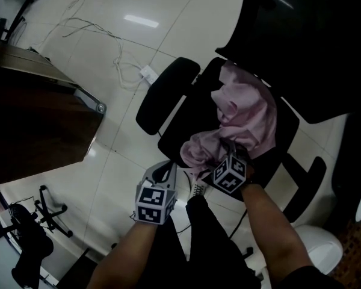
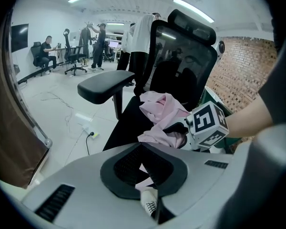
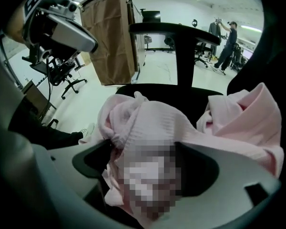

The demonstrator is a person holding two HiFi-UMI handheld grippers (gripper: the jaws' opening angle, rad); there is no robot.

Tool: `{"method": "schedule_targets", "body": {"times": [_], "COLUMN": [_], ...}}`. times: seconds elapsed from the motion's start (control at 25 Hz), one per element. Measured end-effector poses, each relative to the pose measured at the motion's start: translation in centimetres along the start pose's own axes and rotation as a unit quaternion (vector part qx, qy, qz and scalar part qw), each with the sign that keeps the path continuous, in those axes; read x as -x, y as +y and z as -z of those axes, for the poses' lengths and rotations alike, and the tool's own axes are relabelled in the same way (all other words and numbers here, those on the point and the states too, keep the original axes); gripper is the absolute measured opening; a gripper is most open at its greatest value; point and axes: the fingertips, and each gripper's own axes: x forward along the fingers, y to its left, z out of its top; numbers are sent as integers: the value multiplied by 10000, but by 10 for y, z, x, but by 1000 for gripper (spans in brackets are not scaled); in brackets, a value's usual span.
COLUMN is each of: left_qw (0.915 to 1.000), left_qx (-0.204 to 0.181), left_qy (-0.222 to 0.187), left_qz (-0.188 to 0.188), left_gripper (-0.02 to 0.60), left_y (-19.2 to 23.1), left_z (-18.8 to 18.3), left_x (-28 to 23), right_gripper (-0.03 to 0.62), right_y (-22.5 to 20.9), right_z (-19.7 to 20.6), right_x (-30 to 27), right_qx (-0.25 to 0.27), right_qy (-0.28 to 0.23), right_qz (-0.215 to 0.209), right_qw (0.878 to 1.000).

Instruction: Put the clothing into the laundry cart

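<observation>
White floor tiles [image 1: 126, 59] spread under one black office chair [image 1: 168, 92]. On its seat lies a crumpled heap of pink clothing [image 1: 249, 116]; it is one heap, but I cannot tell whether it is a single garment or several. One brown laundry cart [image 1: 42, 125] stands off the chair's armrest side, apart from it. There are two tools. The right tool [image 1: 224, 152] is at the seat's front edge, jaws spread wide with pink cloth lying between them, not pinched. The left tool [image 1: 166, 168] hangs just off the seat's front, jaws together on nothing. The step in hand looks like the pick-up. The right jaws would next need to close on a thick fold, then lift the cloth clear of the chair and carry it to the cart.
</observation>
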Motion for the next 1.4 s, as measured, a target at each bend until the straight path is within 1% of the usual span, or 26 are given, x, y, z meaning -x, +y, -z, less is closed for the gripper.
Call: {"method": "schedule_targets", "body": {"times": [0.12, 0.32, 0.44, 0.48, 0.52, 0.56, 0.6, 0.64, 0.72, 0.8, 0.84, 0.88, 0.96, 1.04, 1.16, 1.28, 1.36, 1.4], "left_qw": [10000, 10000, 10000, 9999, 9999, 9999, 9999, 9999, 9999, 9999, 9999, 9998, 9995, 9988, 9969, 9938, 9917, 9908], "left_qx": [17, 58, 84, 88, 92, 97, 106, 115, 115, 99, 94, 92, 95, 99, 58, -22, -101, -164], "left_qy": [7, 22, 22, 22, 23, 23, 21, 17, -10, -71, -112, -162, -295, -470, -771, -1115, -1284, -1346], "left_qz": [8, 35, 47, 44, 36, 25, 15, 5, -7, -13, -21, -33, -70, -110, -109, -32, 12, 1], "left_gripper": [-2, -2, -2, -2, -2, -2, -2, -2, -2, -2, -2, -2, -2, -2, -2, -2, -2, -2], "left_y": [3, 3, 4, 5, 7, 8, 9, 9, 10, 10, 10, 10, 12, 12, 8, 2, 0, 0], "left_z": [3, 8, 10, 11, 12, 13, 14, 15, 13, 9, 6, 2, -8, -25, -54, -85, -102, -108], "left_x": [-3, -9, -6, -5, -4, -2, -1, 1, 7, 15, 21, 28, 45, 66, 99, 135, 159, 170], "right_gripper": [468, 496, 497, 479, 426, 353, 262, 224, 192, 189, 189, 189, 189, 189, 187, 187, 187, 187], "right_y": [4, 20, 21, 23, 27, 32, 36, 38, 36, 28, 23, 16, 1, -13, -28, -35, -33, -31], "right_z": [2, 12, 4, 4, 4, 4, 2, 0, -11, -29, -40, -52, -78, -97, -114, -127, -138, -145], "right_x": [-8, -30, -31, -32, -32, -31, -29, -26, -13, 11, 29, 50, 99, 149, 217, 273, 310, 328], "right_qx": [157, 522, 524, 526, 559, 604, 623, 583, 260, -375, -770, -1162, -1832, -2316, -2800, -3203, -3299, -3285], "right_qy": [109, 465, 454, 423, 367, 284, 178, 42, -370, -969, -1325, -1710, -2462, -3028, -3625, -4091, -4327, -4428], "right_qz": [-82, -266, -271, -295, -331, -367, -393, -406, -409, -443, -473, -494, -476, -406, -268, -342, -395, -393], "right_qw": [9998, 9972, 9972, 9973, 9972, 9971, 9971, 9975, 9981, 9936, 9871, 9771, 9506, 9236, 8885, 8537, 8381, 8334]}}
